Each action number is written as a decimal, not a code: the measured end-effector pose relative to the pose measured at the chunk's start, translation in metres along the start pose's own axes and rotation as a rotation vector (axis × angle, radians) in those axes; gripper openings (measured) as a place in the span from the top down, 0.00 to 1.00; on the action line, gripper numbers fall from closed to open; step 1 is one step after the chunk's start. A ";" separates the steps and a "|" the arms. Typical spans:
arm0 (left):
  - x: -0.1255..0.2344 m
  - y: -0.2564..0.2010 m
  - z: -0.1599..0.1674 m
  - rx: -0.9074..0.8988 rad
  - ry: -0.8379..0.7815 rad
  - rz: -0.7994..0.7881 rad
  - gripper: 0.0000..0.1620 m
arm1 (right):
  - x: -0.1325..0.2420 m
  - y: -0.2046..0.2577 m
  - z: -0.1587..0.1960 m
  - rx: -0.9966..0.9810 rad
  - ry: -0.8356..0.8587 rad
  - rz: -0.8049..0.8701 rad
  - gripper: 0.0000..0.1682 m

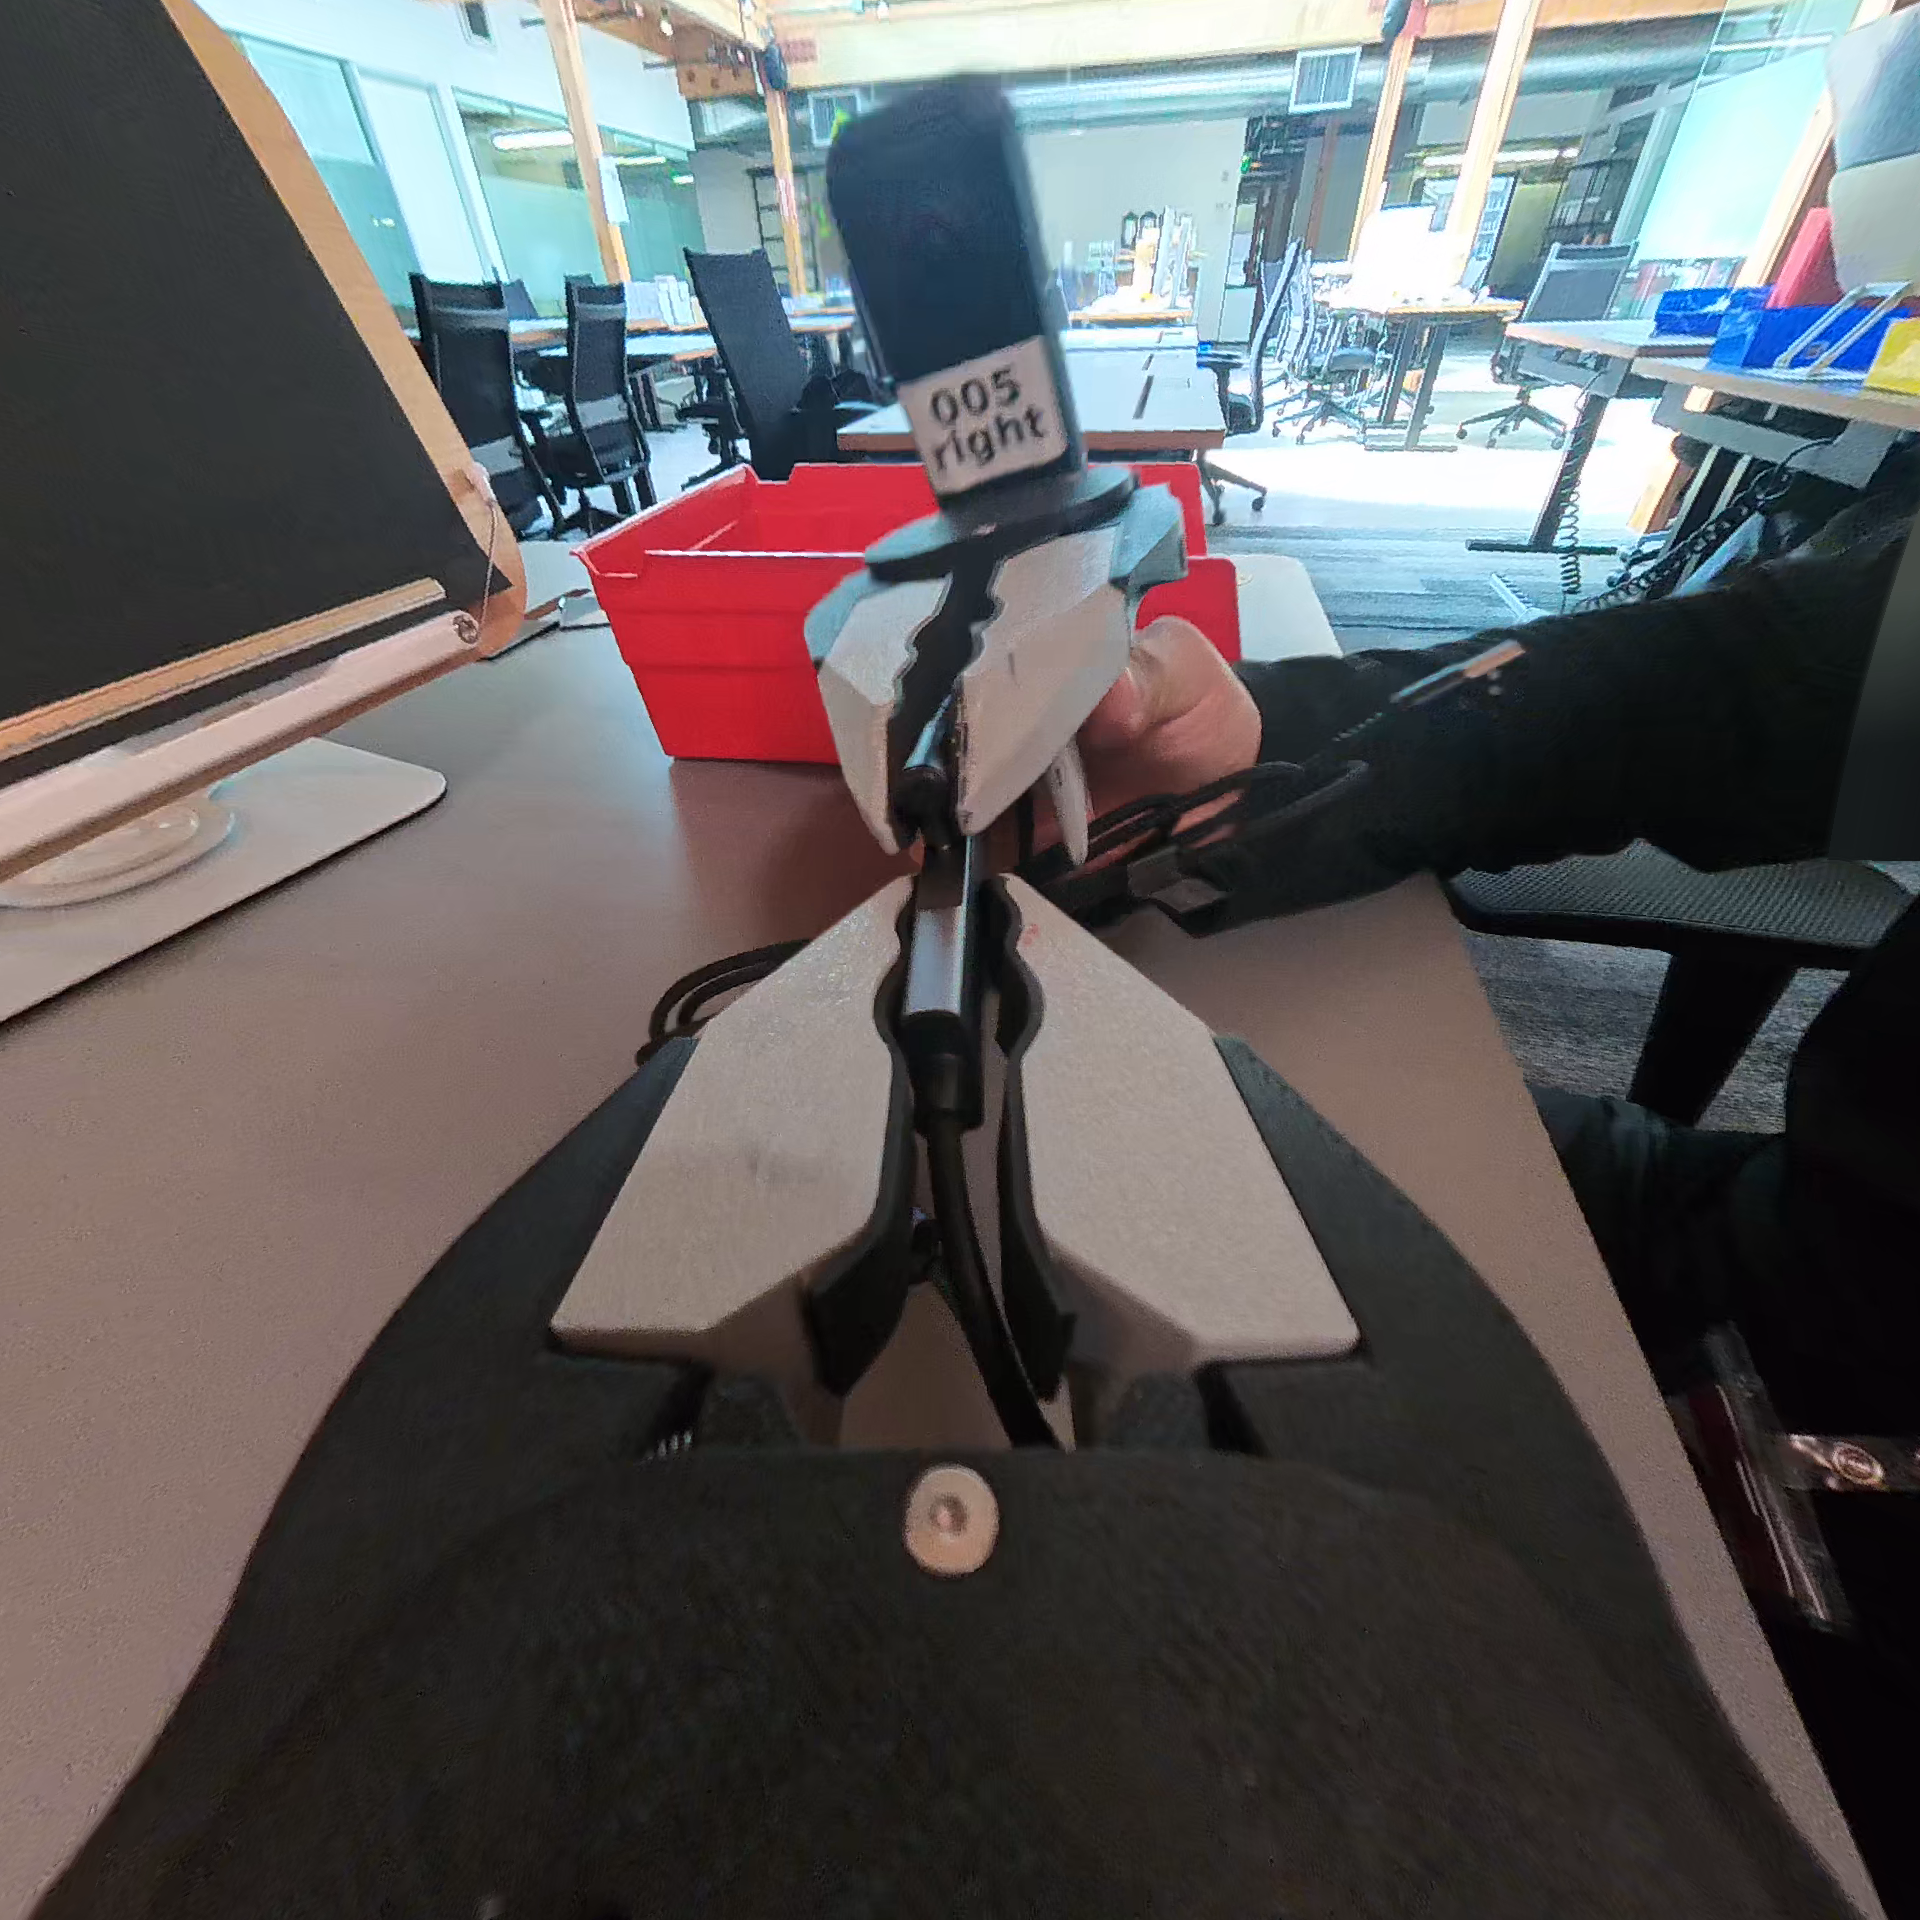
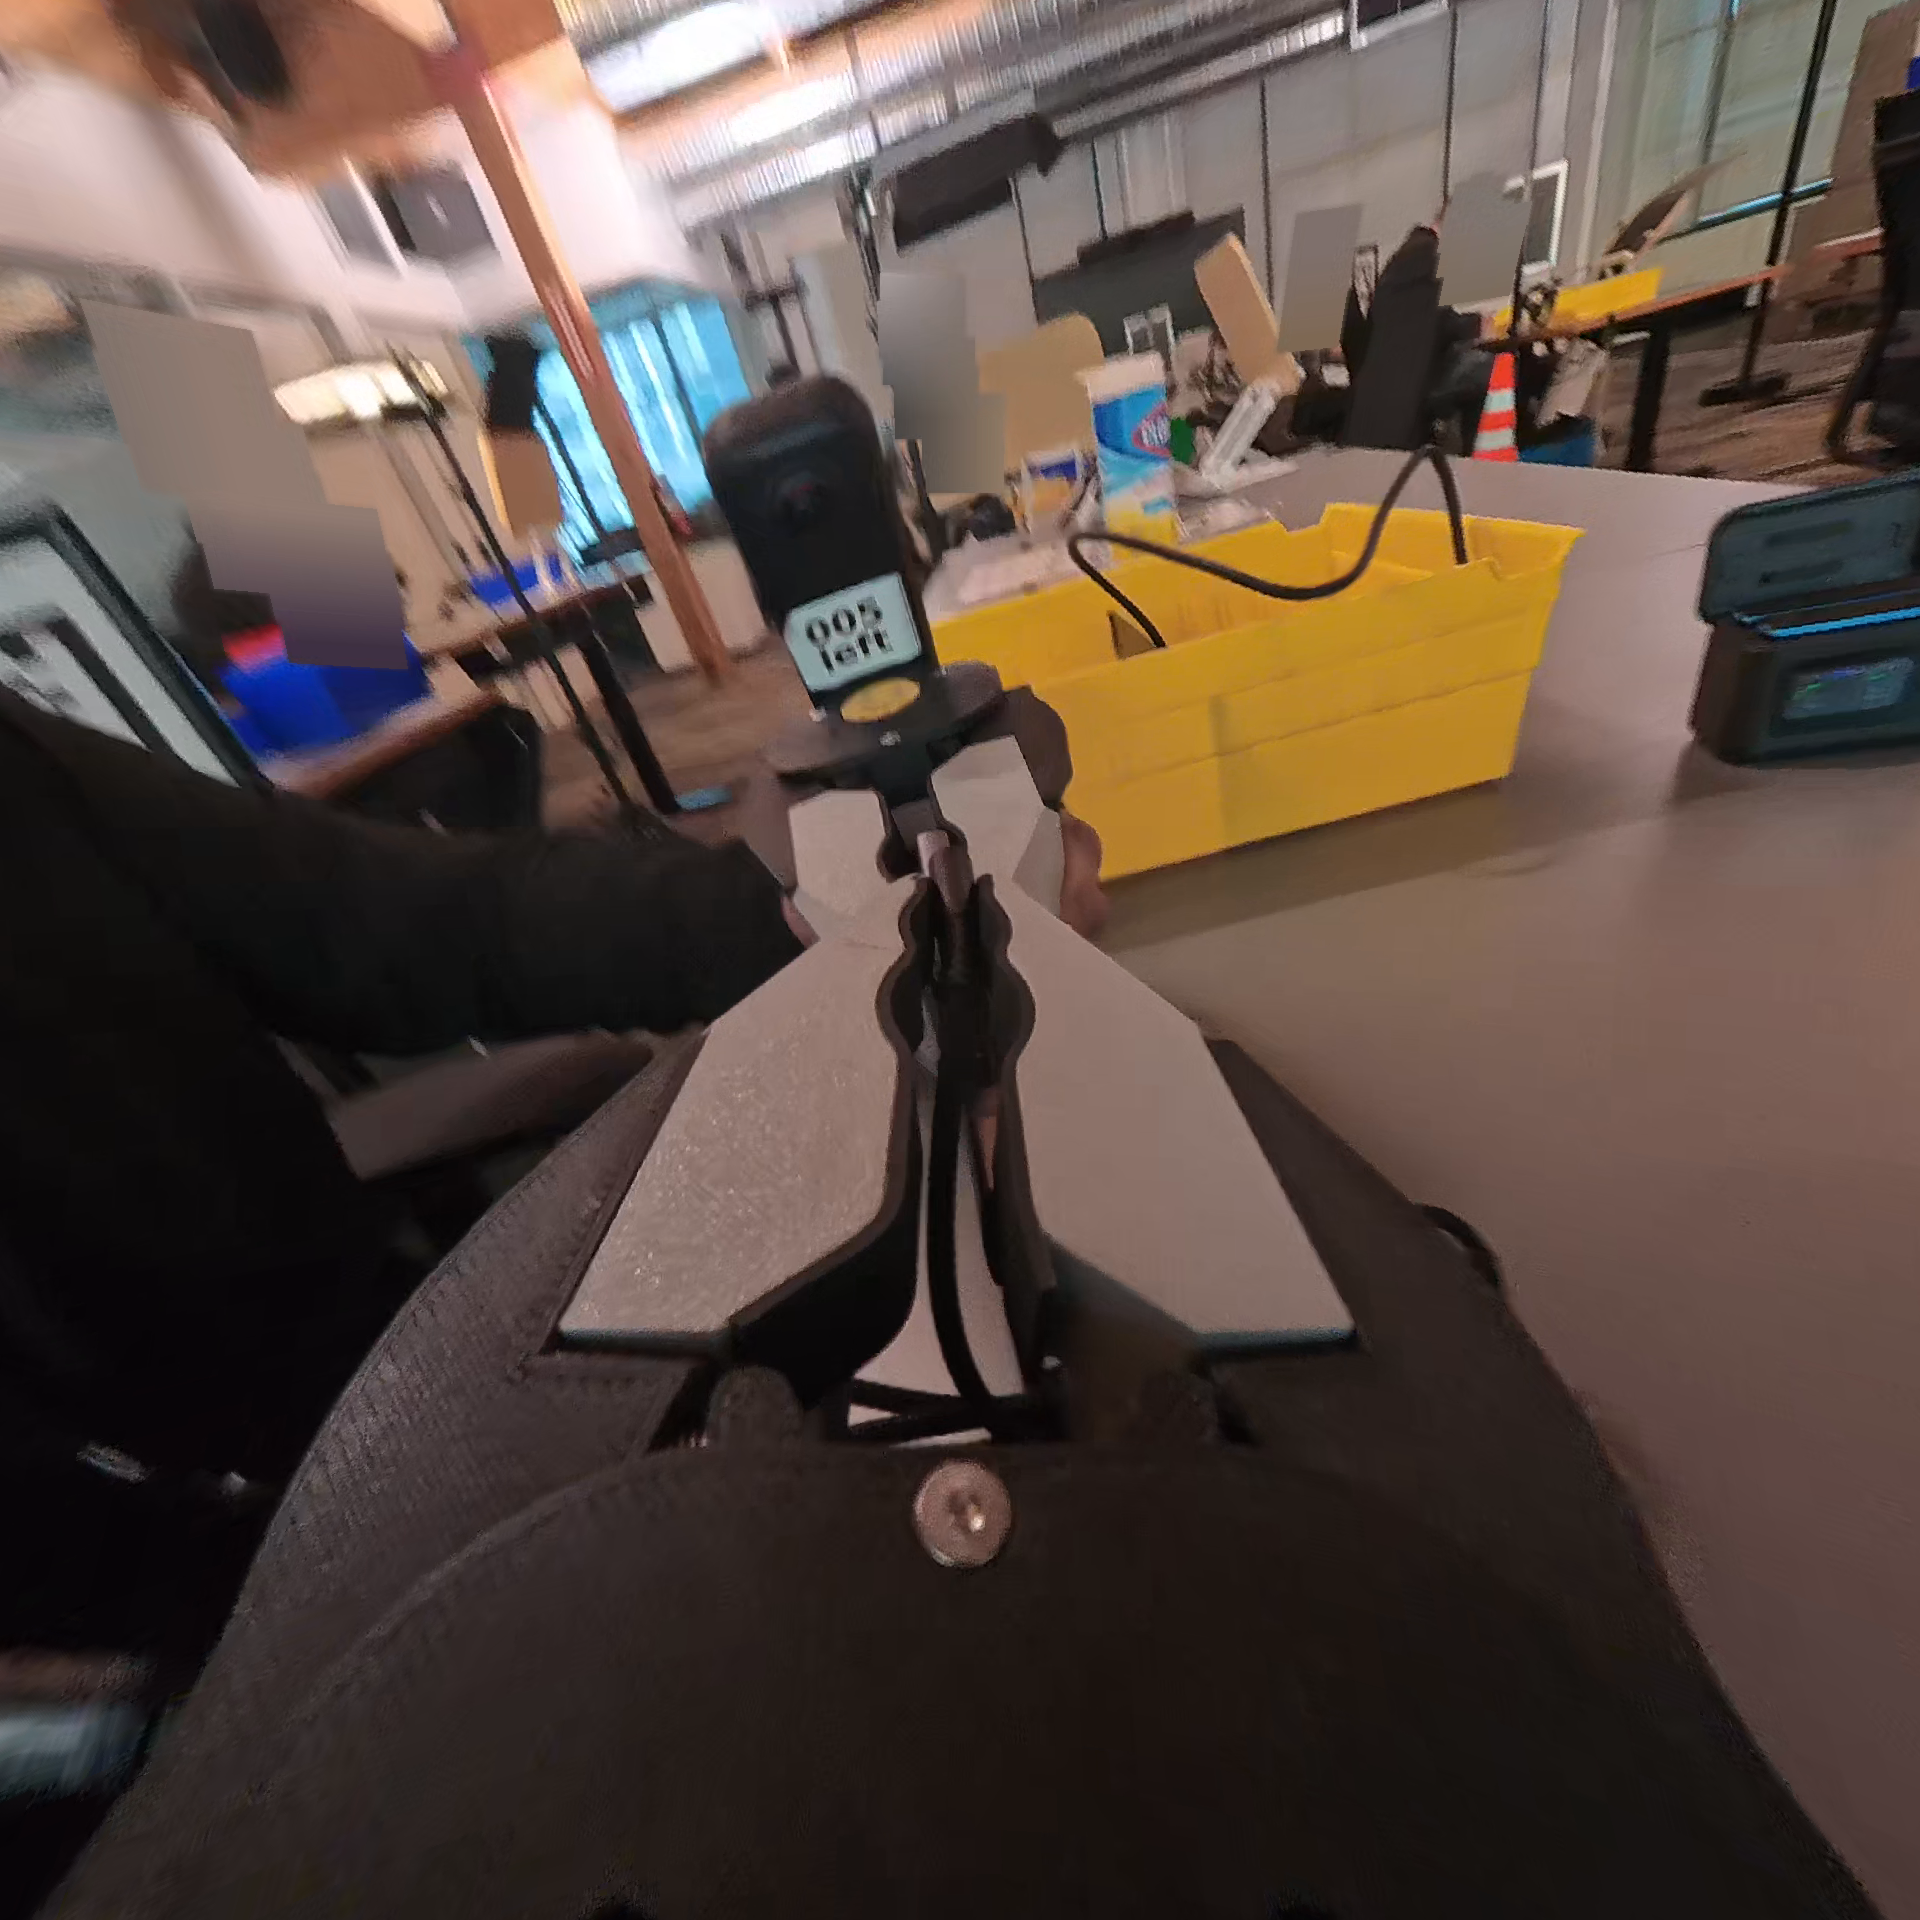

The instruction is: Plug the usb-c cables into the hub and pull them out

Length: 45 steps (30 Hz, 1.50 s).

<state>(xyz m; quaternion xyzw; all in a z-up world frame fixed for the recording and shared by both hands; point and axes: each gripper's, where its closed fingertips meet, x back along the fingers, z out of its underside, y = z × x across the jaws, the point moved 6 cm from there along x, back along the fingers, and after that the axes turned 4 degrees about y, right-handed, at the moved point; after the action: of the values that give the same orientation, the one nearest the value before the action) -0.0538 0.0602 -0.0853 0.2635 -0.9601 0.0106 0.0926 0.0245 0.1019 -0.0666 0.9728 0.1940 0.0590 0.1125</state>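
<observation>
My left gripper is shut on the black plug of a USB-C cable. The cable's cord runs back between the fingers. My right gripper faces it tip to tip, shut on a small dark piece that I take for the hub. Plug and hub meet at the fingertips, and the joint itself is hidden. In the right wrist view my right gripper holds the dark hub, with black cords trailing back. The left gripper is just beyond it. Both hover above the grey table.
A red bin stands behind the grippers and a monitor on a stand at the left. A coil of black cable lies on the table. A yellow bin holds another cable, with a dark case beside it. Only a small space, under 4 cm, lies between the two pairs of fingers.
</observation>
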 end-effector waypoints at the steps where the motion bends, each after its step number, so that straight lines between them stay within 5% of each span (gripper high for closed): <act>1: 0.000 0.000 0.001 -0.003 0.010 0.000 0.95 | 0.000 0.001 0.000 0.034 0.042 0.013 0.97; 14: 0.000 0.001 0.009 0.082 0.021 0.101 0.96 | 0.026 0.004 -0.005 0.089 0.091 0.019 1.00; 19: -0.004 -0.003 0.009 0.059 0.038 0.114 0.96 | 0.015 0.006 0.003 0.083 0.167 -0.012 0.91; 26: -0.005 -0.006 0.008 0.064 0.027 0.138 0.96 | 0.007 0.008 0.009 0.140 0.203 0.009 0.97; 45: -0.014 -0.010 0.013 -0.067 0.107 0.031 0.95 | 0.007 0.007 0.014 0.098 0.199 -0.008 0.97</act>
<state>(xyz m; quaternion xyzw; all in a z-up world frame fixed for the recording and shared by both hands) -0.0393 0.0576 -0.1006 0.2444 -0.9576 -0.0061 0.1523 0.0358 0.0958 -0.0783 0.9656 0.2109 0.1454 0.0450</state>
